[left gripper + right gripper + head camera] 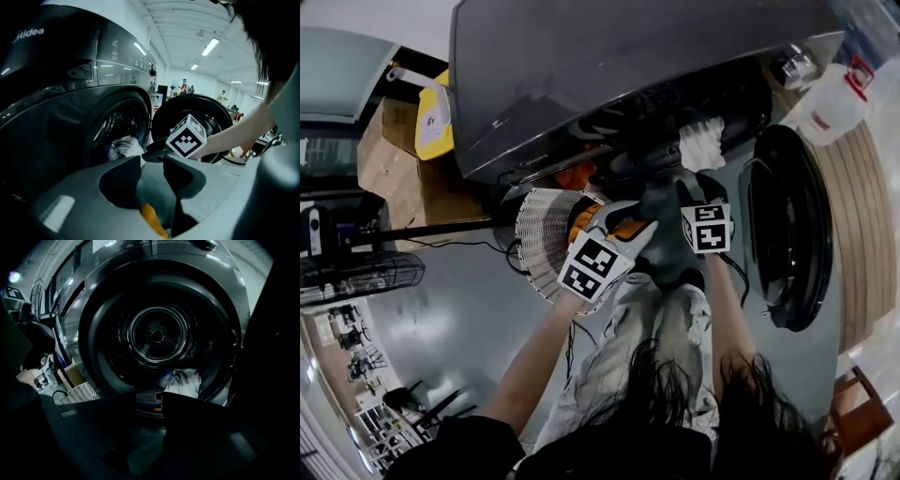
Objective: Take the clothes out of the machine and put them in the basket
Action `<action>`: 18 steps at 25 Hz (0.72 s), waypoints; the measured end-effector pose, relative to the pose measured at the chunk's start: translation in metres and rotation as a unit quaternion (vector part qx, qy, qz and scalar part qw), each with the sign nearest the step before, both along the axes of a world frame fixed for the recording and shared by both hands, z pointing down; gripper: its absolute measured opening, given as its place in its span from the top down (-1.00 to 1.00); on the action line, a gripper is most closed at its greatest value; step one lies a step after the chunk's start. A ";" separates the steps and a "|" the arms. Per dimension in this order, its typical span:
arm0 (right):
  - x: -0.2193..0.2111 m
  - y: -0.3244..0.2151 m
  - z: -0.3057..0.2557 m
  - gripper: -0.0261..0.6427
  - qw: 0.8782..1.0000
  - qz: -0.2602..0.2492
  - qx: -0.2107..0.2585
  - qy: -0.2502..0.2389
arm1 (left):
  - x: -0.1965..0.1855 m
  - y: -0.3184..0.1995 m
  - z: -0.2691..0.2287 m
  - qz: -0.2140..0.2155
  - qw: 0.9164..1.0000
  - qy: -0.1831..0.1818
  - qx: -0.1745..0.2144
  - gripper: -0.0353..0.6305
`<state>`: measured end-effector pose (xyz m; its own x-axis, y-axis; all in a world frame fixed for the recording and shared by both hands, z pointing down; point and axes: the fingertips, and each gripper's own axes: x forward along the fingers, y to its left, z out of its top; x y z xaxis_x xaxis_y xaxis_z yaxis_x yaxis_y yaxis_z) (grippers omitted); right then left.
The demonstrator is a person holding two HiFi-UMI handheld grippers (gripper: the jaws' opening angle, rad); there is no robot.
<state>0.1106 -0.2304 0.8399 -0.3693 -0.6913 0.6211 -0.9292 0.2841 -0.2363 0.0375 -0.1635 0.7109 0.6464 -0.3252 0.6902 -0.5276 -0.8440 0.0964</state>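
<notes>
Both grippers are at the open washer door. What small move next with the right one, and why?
Probably ease the right gripper forward and slightly right toward the white cloth at the front lip of the drum. Its jaws stand apart with nothing between them, and the cloth lies just beyond them.

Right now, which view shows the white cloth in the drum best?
Right gripper view: it looks straight into the drum, with the cloth in plain sight at the lip. Head view shows it small from above; left gripper view, side-on, partly hidden.
</notes>
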 end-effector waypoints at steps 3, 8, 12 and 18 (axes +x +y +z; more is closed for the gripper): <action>0.004 -0.013 0.023 0.37 1.000 0.022 -0.001 0.003 | -0.002 -0.002 0.018 0.027 1.000 -0.006 0.000 0.40; 0.016 -0.040 0.058 0.36 0.999 0.043 -0.001 0.023 | -0.006 -0.007 0.040 0.069 0.997 -0.014 0.008 0.40; 0.033 -0.073 0.085 0.16 0.997 0.071 -0.005 0.034 | -0.012 -0.022 0.055 0.084 0.996 -0.014 0.014 0.40; 0.057 -0.104 0.128 -0.13 0.992 0.111 -0.028 0.046 | -0.012 -0.032 0.071 0.096 0.995 -0.006 0.015 0.40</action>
